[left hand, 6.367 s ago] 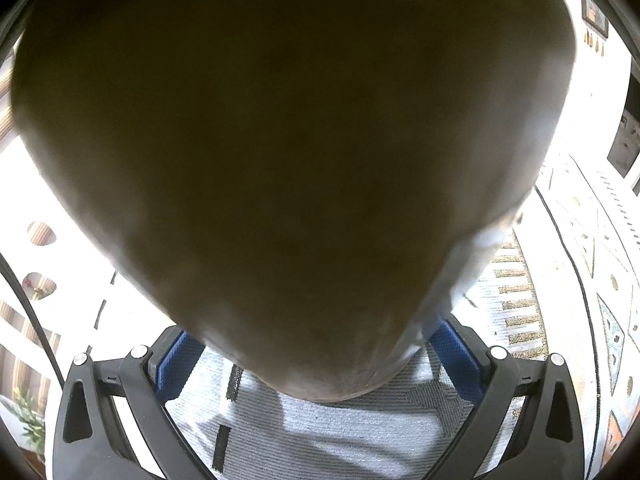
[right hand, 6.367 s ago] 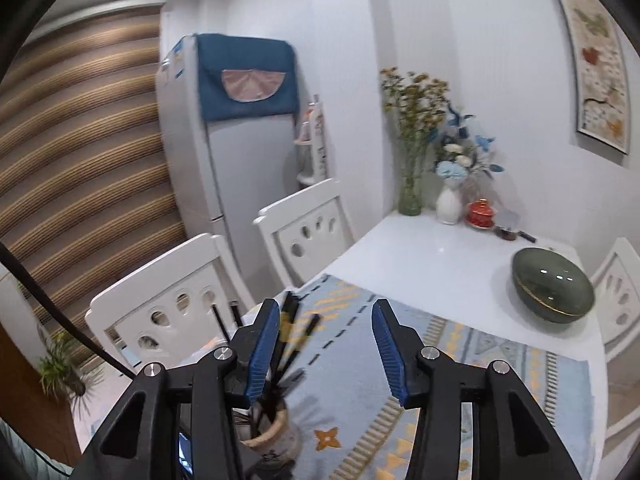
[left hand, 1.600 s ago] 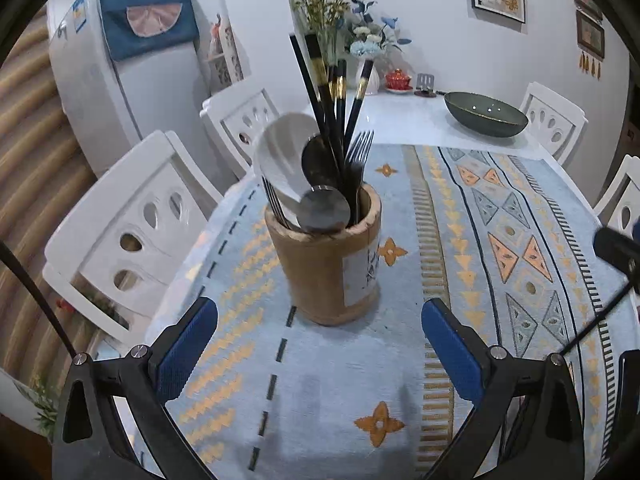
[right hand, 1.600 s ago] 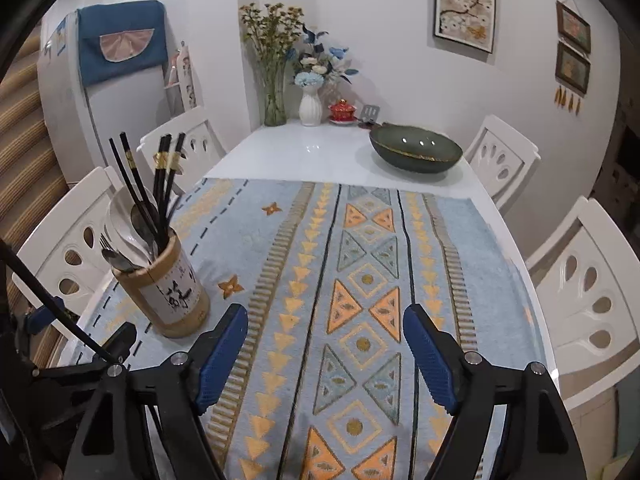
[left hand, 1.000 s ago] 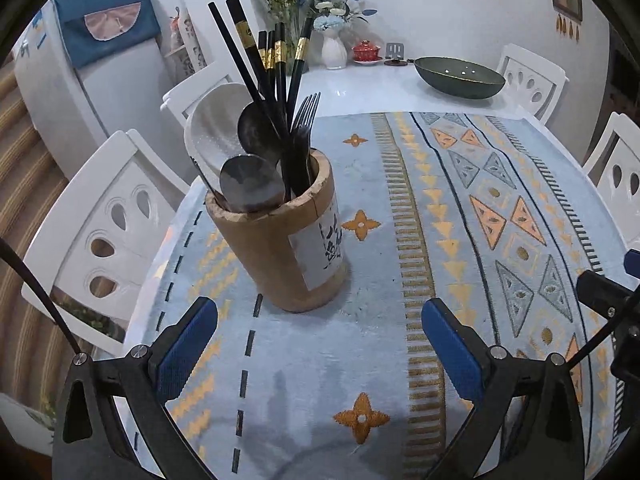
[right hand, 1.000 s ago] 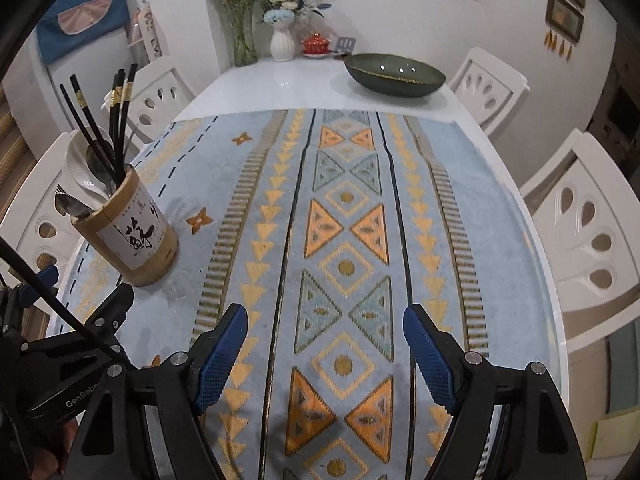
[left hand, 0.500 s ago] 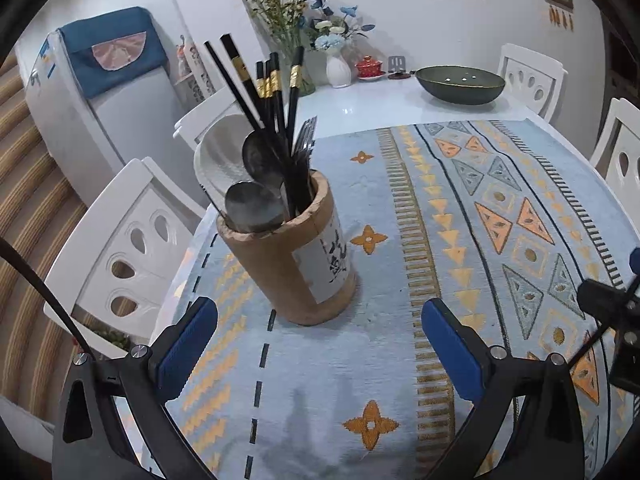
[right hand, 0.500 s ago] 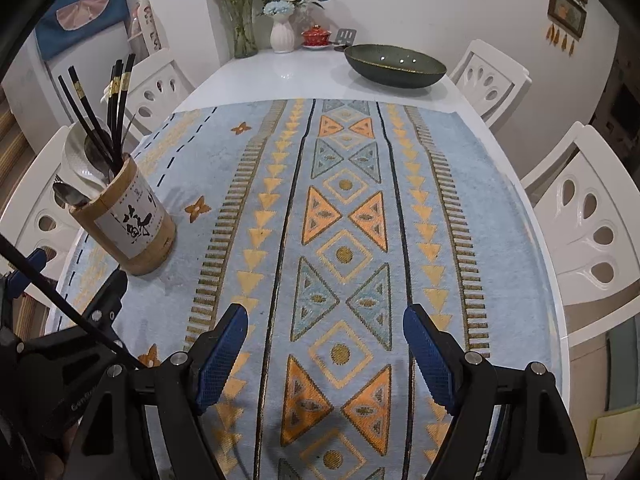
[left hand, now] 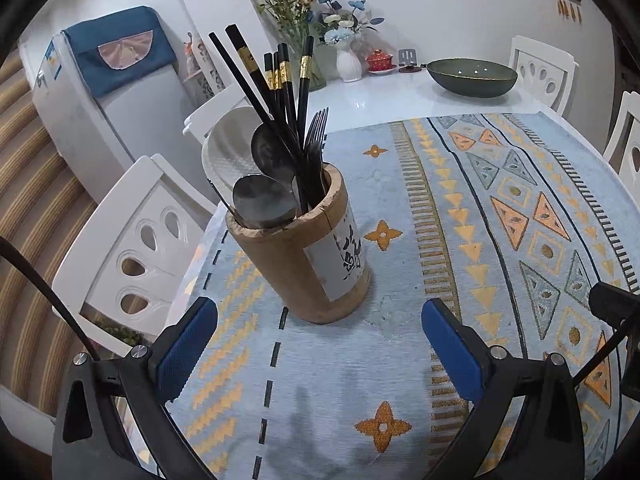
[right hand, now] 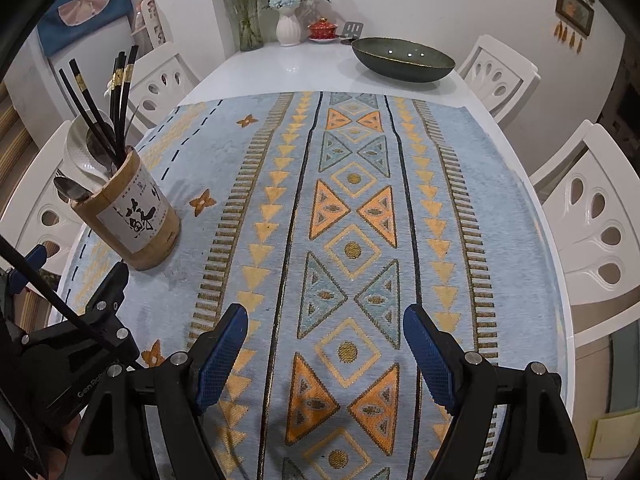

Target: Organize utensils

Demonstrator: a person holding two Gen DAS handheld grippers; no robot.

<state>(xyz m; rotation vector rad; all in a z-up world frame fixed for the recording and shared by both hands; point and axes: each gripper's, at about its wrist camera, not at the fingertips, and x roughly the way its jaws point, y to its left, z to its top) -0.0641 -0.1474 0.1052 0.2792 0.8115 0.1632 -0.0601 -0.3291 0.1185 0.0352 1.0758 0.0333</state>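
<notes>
The cloth (right hand: 400, 208) is showing light blue with orange and yellow triangles. The cup (left hand: 296, 264) is looking tan with a white label. The chopsticks (left hand: 280, 80) are shining black with gold bands. The bowl (right hand: 402, 59) is looking dark green.

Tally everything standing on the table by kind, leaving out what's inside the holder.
Utensil holder: 1
Green bowl: 1
Vases: 2, glass vase and white vase
Red lidded cup: 1
Small grey stand: 1
Total: 6
</notes>
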